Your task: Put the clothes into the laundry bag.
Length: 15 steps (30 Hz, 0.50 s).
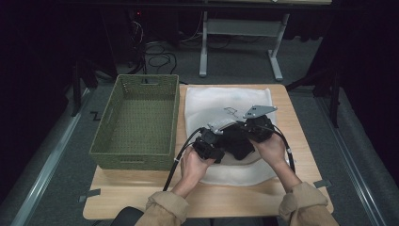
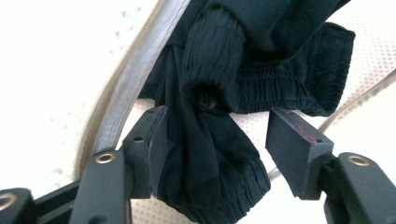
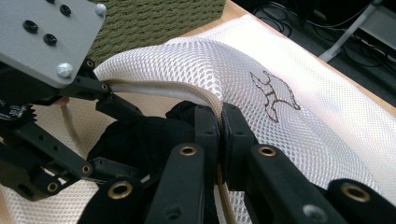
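Black garment (image 2: 210, 154) half inside white mesh laundry bag (image 3: 299, 93).
Left gripper (image 2: 217, 149) released around cloth; right gripper (image 3: 220, 133) clenched on bag's rim. Could slide back out if rim sags.

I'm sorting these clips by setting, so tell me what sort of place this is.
Probably a lab or studio recording bay, not a home: a small wooden table stands on grey carpet between dark curtains, with loose cables on the floor behind and a metal desk frame beyond.
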Available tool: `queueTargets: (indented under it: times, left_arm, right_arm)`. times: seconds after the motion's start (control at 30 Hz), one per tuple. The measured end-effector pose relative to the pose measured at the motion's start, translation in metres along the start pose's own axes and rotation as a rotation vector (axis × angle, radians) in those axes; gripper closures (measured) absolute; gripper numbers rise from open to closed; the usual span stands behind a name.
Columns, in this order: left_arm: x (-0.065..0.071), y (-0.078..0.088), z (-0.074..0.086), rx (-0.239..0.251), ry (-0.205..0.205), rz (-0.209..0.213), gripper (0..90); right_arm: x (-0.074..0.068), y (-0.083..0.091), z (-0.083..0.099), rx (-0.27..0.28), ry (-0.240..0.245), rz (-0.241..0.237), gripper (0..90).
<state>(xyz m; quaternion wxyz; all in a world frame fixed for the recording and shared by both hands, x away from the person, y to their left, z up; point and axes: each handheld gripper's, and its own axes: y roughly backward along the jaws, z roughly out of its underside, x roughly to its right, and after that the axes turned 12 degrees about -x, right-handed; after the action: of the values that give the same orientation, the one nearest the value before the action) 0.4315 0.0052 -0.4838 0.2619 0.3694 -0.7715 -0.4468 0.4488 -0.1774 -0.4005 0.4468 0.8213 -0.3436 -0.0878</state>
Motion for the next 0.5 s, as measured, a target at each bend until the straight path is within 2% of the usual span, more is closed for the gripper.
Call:
queueTargets:
  times: [0.13,0.3,0.4,0.5]
  left_arm:
    - [0.002,-0.01,0.0,-0.034,0.004,0.01,45.0]
    - [0.001,-0.02,-0.002,-0.062,0.023,0.02,56.4]
    - [0.001,-0.024,-0.003,-0.064,0.031,0.025,65.4]
    - [0.001,-0.027,-0.004,-0.048,0.04,0.04,80.4]
  right_arm:
    - [0.0,-0.001,0.0,0.006,0.005,0.002,87.8]
    - [0.0,0.0,0.001,-0.002,0.003,0.003,87.8]
    - [0.0,0.0,0.001,-0.001,0.002,0.003,87.8]
    - [0.0,0.0,0.001,0.004,0.005,0.002,87.8]
